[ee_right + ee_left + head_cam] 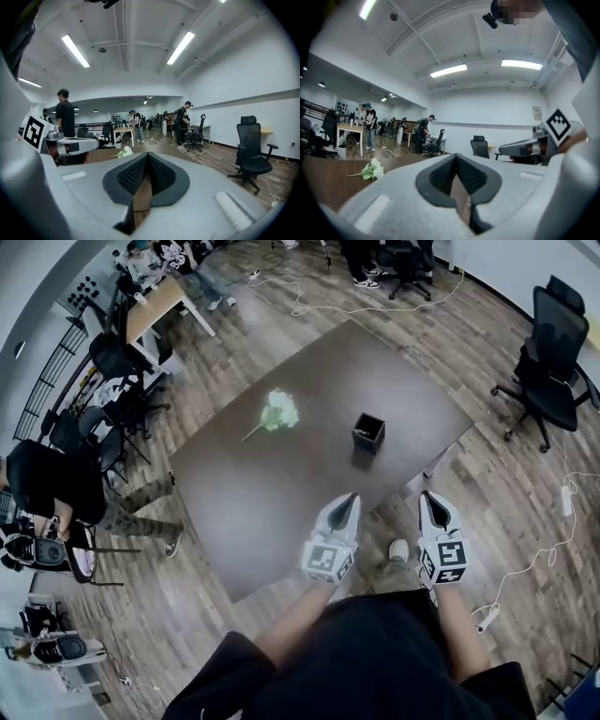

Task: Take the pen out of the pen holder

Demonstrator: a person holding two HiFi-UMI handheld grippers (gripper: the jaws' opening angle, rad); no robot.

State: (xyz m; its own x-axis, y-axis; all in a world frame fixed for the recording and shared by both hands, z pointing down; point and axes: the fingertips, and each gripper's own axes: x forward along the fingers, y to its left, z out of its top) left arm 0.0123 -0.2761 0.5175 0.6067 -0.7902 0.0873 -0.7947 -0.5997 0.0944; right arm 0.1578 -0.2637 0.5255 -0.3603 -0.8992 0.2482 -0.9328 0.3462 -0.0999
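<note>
In the head view a small black square pen holder [368, 432] stands on the right part of a dark brown table [272, 493]; what is in it is too small to make out. My left gripper [350, 499] hangs over the table's near edge, short of the holder, and is shut with nothing in it. My right gripper [427, 496] is beside it, just off the table's near right edge, also shut and empty. In each gripper view the dark pads meet at the tip: left gripper [456, 157], right gripper [148, 155]. Neither gripper view shows the holder.
A white-green artificial flower [278, 412] lies on the table left of the holder, also seen as the flower [372, 171] and the flower [124, 151]. Black office chairs [553, 362] stand on the wooden floor at right. People stand at desks [155, 306] far back.
</note>
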